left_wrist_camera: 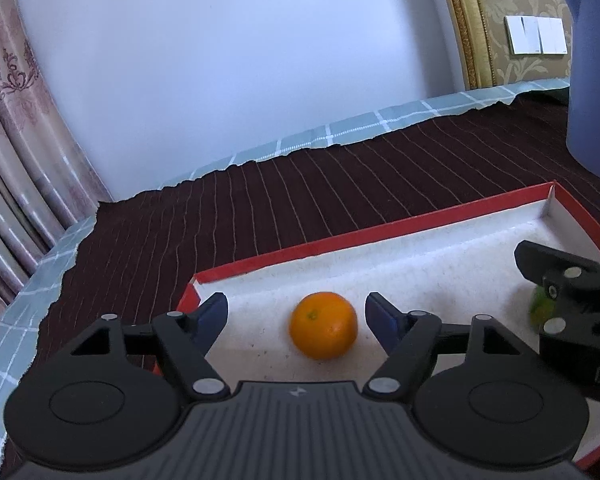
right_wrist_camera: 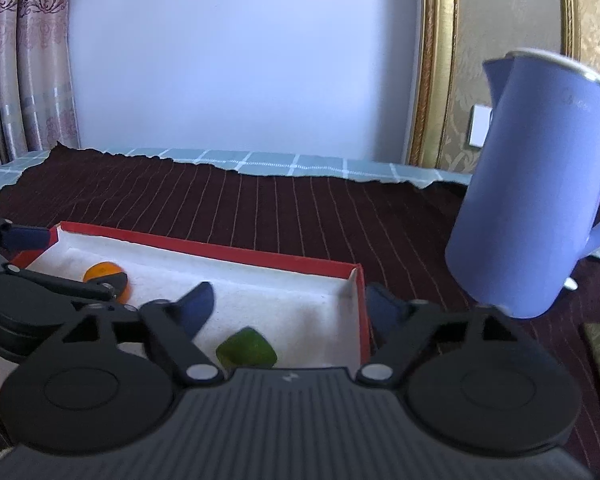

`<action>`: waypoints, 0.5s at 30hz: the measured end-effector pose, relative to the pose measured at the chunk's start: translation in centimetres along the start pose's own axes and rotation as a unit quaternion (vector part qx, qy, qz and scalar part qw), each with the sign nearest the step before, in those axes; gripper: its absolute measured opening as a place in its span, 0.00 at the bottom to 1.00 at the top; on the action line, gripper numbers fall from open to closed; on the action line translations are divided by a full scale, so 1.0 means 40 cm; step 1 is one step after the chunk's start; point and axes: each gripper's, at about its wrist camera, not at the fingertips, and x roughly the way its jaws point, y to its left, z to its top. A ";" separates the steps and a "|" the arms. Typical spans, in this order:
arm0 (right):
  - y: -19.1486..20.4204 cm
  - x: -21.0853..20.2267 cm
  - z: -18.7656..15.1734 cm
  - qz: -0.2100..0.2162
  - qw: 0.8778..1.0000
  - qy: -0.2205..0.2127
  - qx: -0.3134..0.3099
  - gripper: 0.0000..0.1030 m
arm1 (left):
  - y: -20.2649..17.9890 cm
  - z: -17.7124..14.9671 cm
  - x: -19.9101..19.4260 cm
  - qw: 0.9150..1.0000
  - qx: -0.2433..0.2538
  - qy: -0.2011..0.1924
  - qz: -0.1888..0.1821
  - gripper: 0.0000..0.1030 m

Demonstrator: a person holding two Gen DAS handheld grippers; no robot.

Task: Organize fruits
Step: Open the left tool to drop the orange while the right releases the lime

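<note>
An orange (left_wrist_camera: 324, 325) lies on the white floor of a red-rimmed box (left_wrist_camera: 380, 229). My left gripper (left_wrist_camera: 297, 314) is open, with its blue fingers either side of the orange and apart from it. The orange (right_wrist_camera: 100, 271) also shows in the right wrist view, partly behind the left gripper. A green fruit (right_wrist_camera: 246, 348) lies in the box (right_wrist_camera: 260, 256) near its right end. My right gripper (right_wrist_camera: 290, 304) is open just above the green fruit; its right finger is outside the box wall. The green fruit (left_wrist_camera: 540, 308) is mostly hidden in the left wrist view.
A blue kettle (right_wrist_camera: 532, 208) stands on the dark striped cloth (right_wrist_camera: 260, 208) to the right of the box. The table's checked cover (left_wrist_camera: 340, 132) ends at the white wall behind. Curtains (left_wrist_camera: 16, 160) hang at the left.
</note>
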 end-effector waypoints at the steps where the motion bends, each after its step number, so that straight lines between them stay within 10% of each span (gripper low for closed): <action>1: 0.002 -0.004 0.001 -0.002 1.000 -0.002 -0.001 0.85 | 0.003 -0.002 -0.001 1.000 -0.003 0.001 -0.002 0.74; 15: 0.015 -0.064 -0.014 -0.003 1.000 -0.010 0.008 1.00 | 0.069 -0.060 -0.065 0.998 -0.051 -0.010 -0.018 0.74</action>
